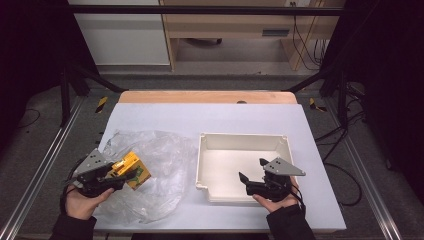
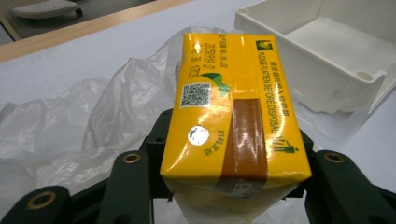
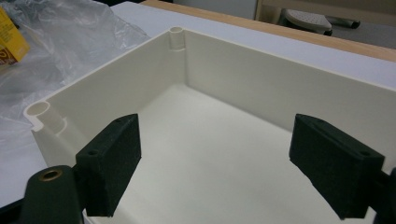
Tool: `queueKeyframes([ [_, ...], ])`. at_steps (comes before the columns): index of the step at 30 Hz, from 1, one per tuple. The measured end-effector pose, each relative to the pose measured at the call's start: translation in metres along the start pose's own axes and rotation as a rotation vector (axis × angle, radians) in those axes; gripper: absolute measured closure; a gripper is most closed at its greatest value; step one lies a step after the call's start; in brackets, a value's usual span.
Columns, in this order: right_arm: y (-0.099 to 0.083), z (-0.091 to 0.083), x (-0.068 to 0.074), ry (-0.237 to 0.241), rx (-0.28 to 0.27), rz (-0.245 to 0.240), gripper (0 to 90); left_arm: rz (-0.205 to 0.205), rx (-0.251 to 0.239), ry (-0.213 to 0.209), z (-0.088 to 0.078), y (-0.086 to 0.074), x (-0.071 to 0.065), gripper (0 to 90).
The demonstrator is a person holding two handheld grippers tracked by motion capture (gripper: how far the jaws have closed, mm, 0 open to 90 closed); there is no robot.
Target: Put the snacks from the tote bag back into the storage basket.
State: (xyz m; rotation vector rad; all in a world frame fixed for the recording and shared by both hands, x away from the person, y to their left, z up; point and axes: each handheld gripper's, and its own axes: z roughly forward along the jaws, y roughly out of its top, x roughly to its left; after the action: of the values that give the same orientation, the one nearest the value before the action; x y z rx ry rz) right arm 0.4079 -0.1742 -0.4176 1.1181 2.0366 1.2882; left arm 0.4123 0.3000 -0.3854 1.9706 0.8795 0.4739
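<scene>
Left gripper (image 1: 125, 175) jaws clamped on yellow carton (image 2: 233, 112), held over clear plastic bag (image 1: 160, 165) near desk's (image 1: 210, 117) front-left corner. Right gripper (image 3: 215, 163) jaws spread wide, nothing between them, above white tray (image 1: 240, 142) at desk's front-right.

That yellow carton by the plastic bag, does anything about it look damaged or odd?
Nothing stands out. The yellow carton looks intact, gripped by the left gripper above the crumpled plastic bag; the white tray sits level and empty.
</scene>
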Motion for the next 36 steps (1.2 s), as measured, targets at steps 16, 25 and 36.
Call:
queueKeyframes([
  [16, -0.001, -0.003, -0.003, 0.003, -0.010, 0.005, 16.6, 0.011, -0.045, -0.024, -0.006, 0.023, -0.018, 50.7],
  [25, 0.000, -0.010, -0.007, -0.014, -0.025, 0.018, 15.7, 0.035, -0.077, -0.041, -0.012, 0.040, -0.025, 50.7],
  [36, -0.001, -0.013, -0.011, -0.017, -0.015, 0.023, 12.8, 0.045, -0.098, -0.059, -0.004, 0.059, -0.029, 50.7],
])
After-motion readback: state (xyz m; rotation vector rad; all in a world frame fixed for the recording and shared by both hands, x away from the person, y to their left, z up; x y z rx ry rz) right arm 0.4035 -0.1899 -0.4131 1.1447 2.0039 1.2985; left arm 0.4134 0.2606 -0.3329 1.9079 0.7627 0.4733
